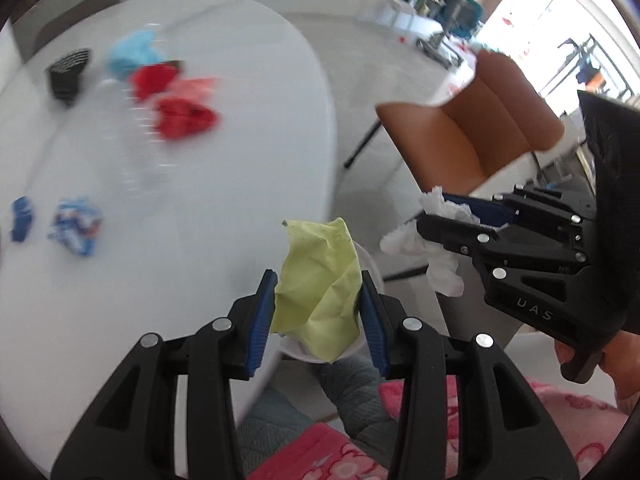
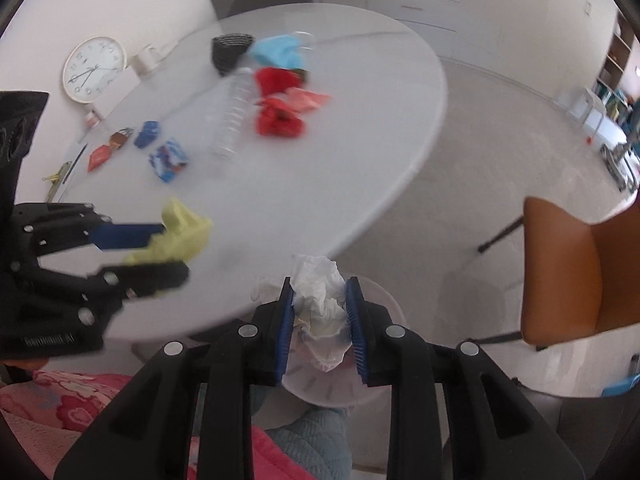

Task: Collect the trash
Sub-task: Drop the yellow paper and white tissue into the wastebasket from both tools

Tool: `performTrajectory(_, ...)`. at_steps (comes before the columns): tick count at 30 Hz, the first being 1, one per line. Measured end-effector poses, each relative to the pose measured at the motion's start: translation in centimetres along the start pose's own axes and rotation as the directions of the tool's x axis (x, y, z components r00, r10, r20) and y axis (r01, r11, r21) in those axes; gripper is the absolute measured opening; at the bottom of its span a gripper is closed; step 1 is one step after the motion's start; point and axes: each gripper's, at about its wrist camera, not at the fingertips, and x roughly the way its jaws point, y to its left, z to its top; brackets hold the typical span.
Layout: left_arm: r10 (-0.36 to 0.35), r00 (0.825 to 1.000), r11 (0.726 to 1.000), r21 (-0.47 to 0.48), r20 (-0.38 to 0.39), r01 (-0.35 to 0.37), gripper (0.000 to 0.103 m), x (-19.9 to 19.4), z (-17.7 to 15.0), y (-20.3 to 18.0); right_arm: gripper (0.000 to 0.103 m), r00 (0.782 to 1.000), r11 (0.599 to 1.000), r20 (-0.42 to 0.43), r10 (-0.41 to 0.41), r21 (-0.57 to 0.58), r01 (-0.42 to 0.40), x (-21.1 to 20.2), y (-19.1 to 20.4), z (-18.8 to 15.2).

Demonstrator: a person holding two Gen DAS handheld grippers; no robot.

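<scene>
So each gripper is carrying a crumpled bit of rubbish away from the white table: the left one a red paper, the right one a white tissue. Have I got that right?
Nearly. The left gripper holds a yellow-green paper, not a red one; the left wrist view shows it between the blue pads. The red papers lie on the white table. The right gripper does carry a white tissue.

Both wrist cams look steeply down past our own fingers, close-up; both share the white bench [image 1: 180, 208] [image 2: 320, 184] & orange chair [image 1: 472, 128] [image 2: 580, 272]
</scene>
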Motion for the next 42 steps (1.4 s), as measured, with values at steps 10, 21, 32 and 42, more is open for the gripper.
performTrajectory(10, 0.023, 0.997, 0.996, -0.081, -0.072, -0.029, 0.054, 5.2, 1.0, -6.3, 0.027, 0.999, 0.999, 0.001, 0.043, -0.002, -0.043, -0.9, -7.1, -2.4)
performTrajectory(21, 0.173, 0.985, 0.958, -0.233, 0.016, -0.165, 0.079, 1.7, 1.1, -4.6, 0.029, 0.988, 0.984, -0.011, 0.153, -0.087, -0.153, 0.0, -6.6, -1.9)
performTrajectory(32, 0.39, 0.92, 0.802, -0.507, 0.046, -0.315, 0.094, -5.6, -2.6, 3.0, 0.092, 0.984, 0.967, -0.079, 0.158, -0.19, -0.17, 3.8, -3.1, -2.5)
performTrajectory(42, 0.491, 0.87, 0.705, -0.602, 0.032, -0.376, 0.094, -9.7, -5.0, 9.6, 0.101, 0.991, 0.969, -0.005, 0.137, -0.206, -0.135, 1.9, -1.3, 1.7)
